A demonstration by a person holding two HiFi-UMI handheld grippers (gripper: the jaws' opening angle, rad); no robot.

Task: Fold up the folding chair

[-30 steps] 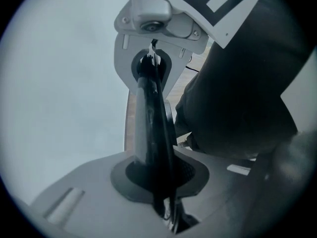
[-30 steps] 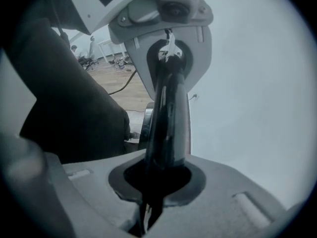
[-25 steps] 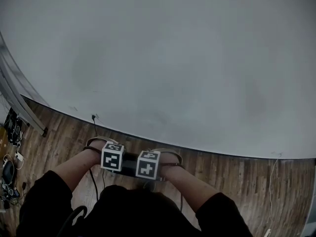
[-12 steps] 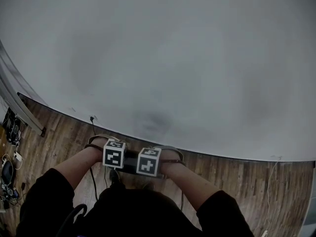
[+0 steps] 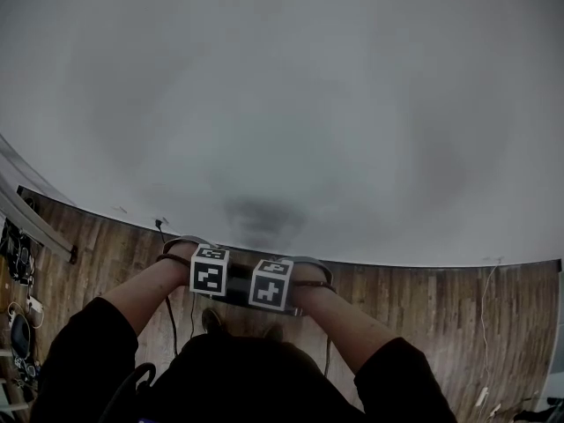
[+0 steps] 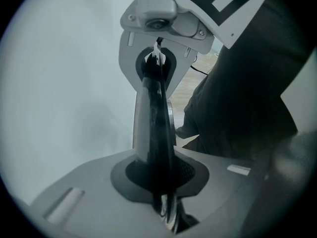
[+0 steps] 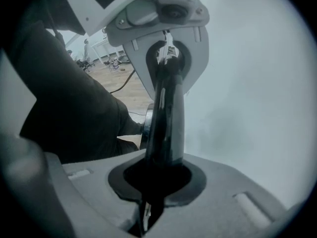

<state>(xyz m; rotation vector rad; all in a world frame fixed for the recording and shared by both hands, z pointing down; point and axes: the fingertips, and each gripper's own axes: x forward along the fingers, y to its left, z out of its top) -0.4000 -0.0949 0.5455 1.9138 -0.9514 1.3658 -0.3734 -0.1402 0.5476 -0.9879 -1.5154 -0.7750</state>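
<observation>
Guessing the fold hadn't started yet; I had the left gripper [image 5: 231, 287] and right gripper [image 5: 245, 292] held tip to tip in front of me, both clenched on nothing; the folding chair wasn't in any view, just grey wall [image 5: 282, 104] and wood floor [image 5: 423, 307]; next I'd need to find it, then unclench; no containers around either.

a wooden plank floor [image 5: 423, 315] carries a black cable [image 5: 169, 314], a white cable [image 5: 484, 324] and dark gear [image 5: 19, 252].

left gripper [image 6: 157, 59]: fingers [image 6: 143, 128] pressed together | white camera housing [image 6: 156, 9] at tips | dark clothing [image 6: 247, 98] right
</observation>
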